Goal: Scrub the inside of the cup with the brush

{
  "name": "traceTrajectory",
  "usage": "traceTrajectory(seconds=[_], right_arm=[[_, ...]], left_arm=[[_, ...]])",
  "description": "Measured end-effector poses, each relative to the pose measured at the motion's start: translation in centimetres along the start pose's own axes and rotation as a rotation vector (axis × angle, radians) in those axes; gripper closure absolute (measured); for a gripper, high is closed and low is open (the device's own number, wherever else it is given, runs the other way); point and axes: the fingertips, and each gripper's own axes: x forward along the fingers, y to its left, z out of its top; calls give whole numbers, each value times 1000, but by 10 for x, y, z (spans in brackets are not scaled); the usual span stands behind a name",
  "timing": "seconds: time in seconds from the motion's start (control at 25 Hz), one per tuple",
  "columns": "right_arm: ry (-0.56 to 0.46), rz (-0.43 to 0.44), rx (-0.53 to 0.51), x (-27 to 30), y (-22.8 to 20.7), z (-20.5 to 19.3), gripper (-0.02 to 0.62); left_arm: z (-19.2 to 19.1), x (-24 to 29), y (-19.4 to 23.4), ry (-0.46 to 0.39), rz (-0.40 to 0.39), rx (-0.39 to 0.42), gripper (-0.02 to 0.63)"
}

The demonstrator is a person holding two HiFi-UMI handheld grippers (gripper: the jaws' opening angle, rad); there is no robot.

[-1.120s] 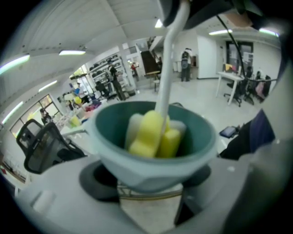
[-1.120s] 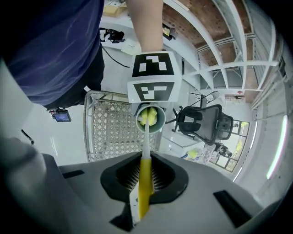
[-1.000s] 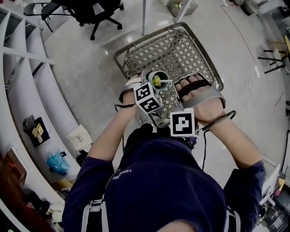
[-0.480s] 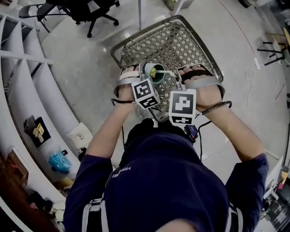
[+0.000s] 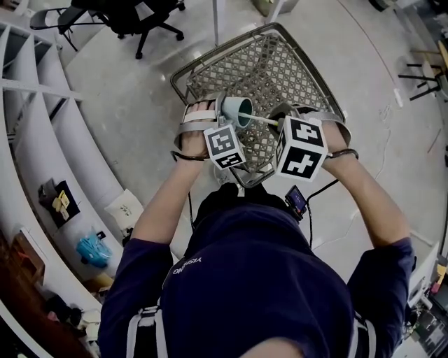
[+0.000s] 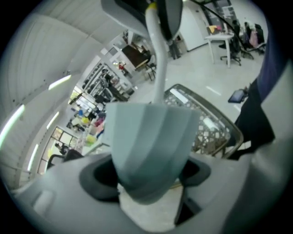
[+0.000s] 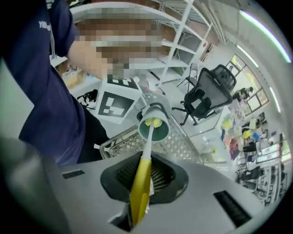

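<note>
The left gripper (image 5: 222, 120) is holding the pale teal cup (image 5: 239, 110) clenched in its jaws above the wire basket (image 5: 294, 66). The right gripper (image 5: 278, 124) jaws are grasping the yellow-handled brush (image 7: 140, 182), whose head is sitting inside the cup.

One cup (image 5: 236, 110), one brush (image 7: 141, 176) and one wire basket (image 5: 273, 66). Two grippers: the left gripper (image 6: 147, 183) and the right gripper (image 7: 137, 201), each bearing one marker cube (image 5: 224, 145). One office chair (image 5: 136, 17); the chair in the right gripper view is probably that same one.
</note>
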Motion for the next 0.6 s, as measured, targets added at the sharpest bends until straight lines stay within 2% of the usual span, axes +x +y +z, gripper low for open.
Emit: traceTrajectory(seconds=[0.16,0.28,0.4,0.6], right_arm=[[20,-146,-85,-9,-18,0,565],[73,-202,-135,-8,-24,-13,565],[127,-205,-201,-6,-18,-20,566],[115,-218,-281,-14,-6,-10,565]], left_arm=[[5,-1,-2,-23,-21,-17,252],[10,-2,3,-32,-15,-20,255],[14,-2,8,-45,-13,-44,255],[15,1,7,-38,-24,-36,255]])
